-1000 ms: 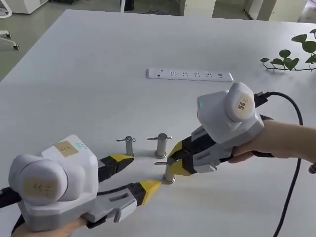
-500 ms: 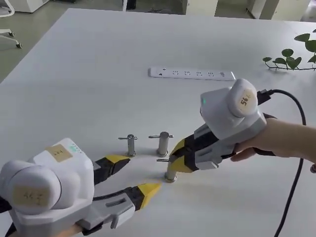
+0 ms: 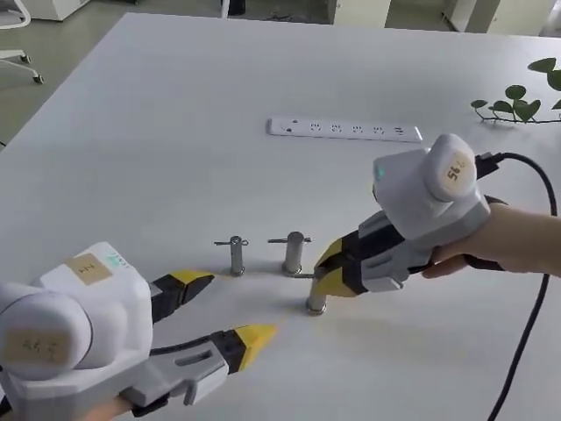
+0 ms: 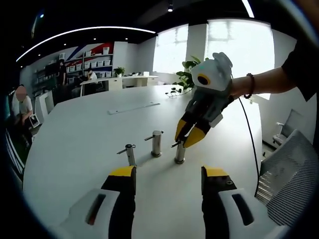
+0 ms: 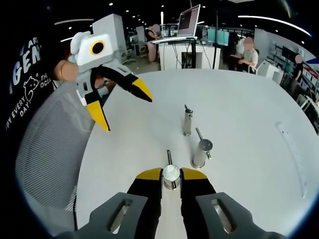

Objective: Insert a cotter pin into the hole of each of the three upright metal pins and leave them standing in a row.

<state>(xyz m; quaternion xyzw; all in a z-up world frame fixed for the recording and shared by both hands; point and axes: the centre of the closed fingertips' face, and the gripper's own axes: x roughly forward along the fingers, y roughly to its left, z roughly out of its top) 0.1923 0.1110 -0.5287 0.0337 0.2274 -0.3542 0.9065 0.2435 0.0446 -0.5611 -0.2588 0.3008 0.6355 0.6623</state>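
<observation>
**Third pin pinched, row not yet straight**

The right gripper [image 5: 171, 175] has its jaws pressed onto the head of the third metal pin [image 3: 316, 302]. The pin appears to stand on the table [image 3: 158, 132], and its cotter pin [image 5: 168, 156] pokes forward past the jaw tips. The middle pin [image 5: 201, 152] and the end pin [image 5: 187, 121], each carrying a cotter, stand ahead and to the right. Opposite, the left gripper [image 3: 228, 305] hangs spread and empty. Done well, this step likely means sliding the pin upright into line, then easing the jaws apart evenly so nothing tips.
</observation>
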